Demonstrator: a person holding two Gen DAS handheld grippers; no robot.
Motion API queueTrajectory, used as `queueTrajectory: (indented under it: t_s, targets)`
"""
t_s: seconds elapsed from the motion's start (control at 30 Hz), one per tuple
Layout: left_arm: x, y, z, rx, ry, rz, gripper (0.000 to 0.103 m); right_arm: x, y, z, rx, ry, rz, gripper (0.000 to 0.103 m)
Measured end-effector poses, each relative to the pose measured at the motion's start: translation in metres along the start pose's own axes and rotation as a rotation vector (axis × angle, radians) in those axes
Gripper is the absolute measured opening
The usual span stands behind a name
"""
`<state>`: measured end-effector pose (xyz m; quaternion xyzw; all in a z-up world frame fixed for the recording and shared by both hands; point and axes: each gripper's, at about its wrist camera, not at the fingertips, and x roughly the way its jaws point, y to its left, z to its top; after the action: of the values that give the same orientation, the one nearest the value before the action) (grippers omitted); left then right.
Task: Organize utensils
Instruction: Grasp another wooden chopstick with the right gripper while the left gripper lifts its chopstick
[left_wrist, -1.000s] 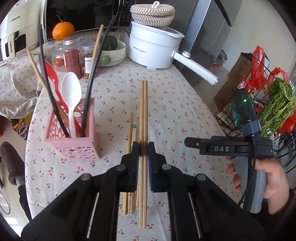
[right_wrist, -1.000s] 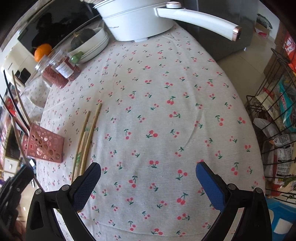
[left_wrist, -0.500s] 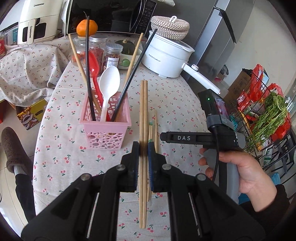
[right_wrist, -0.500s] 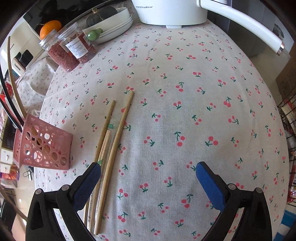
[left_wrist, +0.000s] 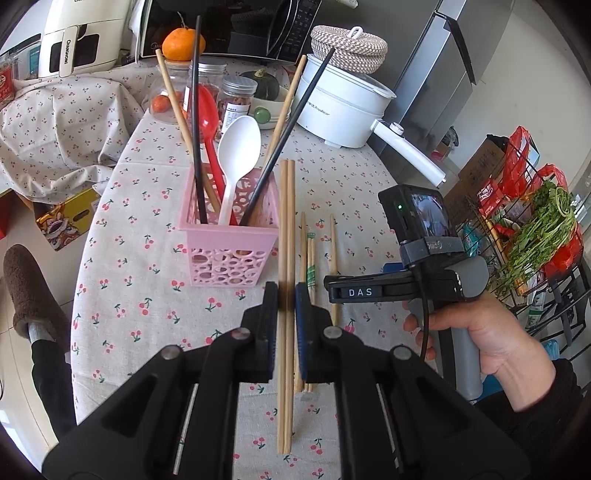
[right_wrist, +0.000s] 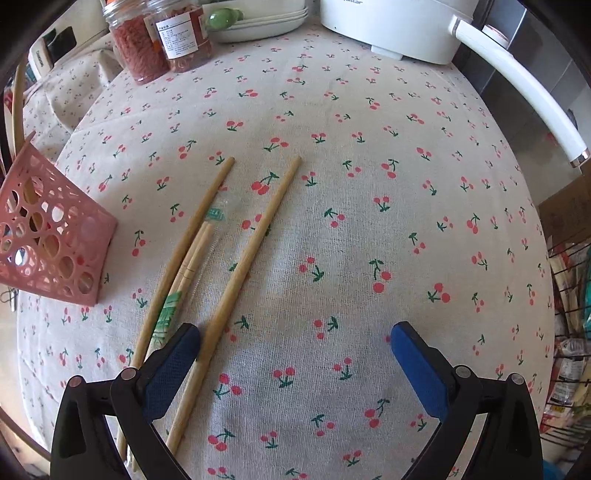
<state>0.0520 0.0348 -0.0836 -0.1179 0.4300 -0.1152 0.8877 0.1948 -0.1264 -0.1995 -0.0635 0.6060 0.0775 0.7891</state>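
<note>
The left gripper clamped a pair of long, pale bamboo chopsticks, held side by side above the cherry-print bench just right of the pink perforated plastic utensil holder. The right gripper, jaws wide and empty, hovered over loose wooden chopsticks lying on the cloth.

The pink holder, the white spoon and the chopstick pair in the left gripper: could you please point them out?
pink holder (left_wrist: 225, 254): left wrist view, its perforated front wall.
white spoon (left_wrist: 240, 144): left wrist view, its bowl.
chopstick pair (left_wrist: 287, 221): left wrist view, shafts above the left gripper (left_wrist: 286, 295).
</note>
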Motion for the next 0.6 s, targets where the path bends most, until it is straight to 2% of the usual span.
queueTrajectory:
  t_s: [0.1,0.17,0.2,0.23,0.27,0.3,0.33,0.37,0.4,0.5,0.6]
  targets:
    - [0.0,0.0,0.0,-0.001,0.004,-0.002,0.01,-0.002,-0.006,0.001,0.014,0.025,0.003,0.101]
    - [0.001,0.0,0.0,-0.003,0.005,-0.004,0.01,-0.005,-0.014,-0.005,0.014,0.01,0.004,0.091]
    - [0.001,-0.001,0.001,-0.004,0.006,-0.006,0.01,-0.009,-0.015,-0.005,0.01,-0.007,0.006,0.078]
    - [0.001,-0.001,0.001,-0.005,0.007,-0.008,0.01,-0.014,-0.014,-0.005,0.002,-0.022,0.012,0.07]
    - [0.001,-0.002,0.001,-0.004,0.008,-0.009,0.01,-0.017,-0.016,-0.004,-0.003,-0.031,0.017,0.054]
    - [0.001,-0.003,0.001,-0.003,0.009,-0.01,0.01,-0.018,-0.017,-0.004,-0.002,-0.037,0.022,0.045]
    - [0.002,-0.004,0.001,-0.001,0.01,-0.011,0.01,-0.019,-0.019,-0.004,0.0,-0.041,0.023,0.041]
    - [0.002,-0.004,0.001,0.001,0.011,-0.012,0.01,-0.02,-0.021,-0.004,0.001,-0.045,0.027,0.033]
    - [0.002,-0.006,0.002,0.004,0.011,-0.013,0.01,-0.021,-0.024,-0.004,0.003,-0.048,0.031,0.022]
    - [0.001,-0.009,0.003,0.009,0.009,-0.012,0.01,-0.021,-0.035,-0.003,0.026,-0.045,0.071,0.01]
    - [-0.004,-0.01,0.005,0.011,-0.005,-0.012,0.01,-0.021,-0.044,-0.005,0.056,-0.046,0.151,0.007]
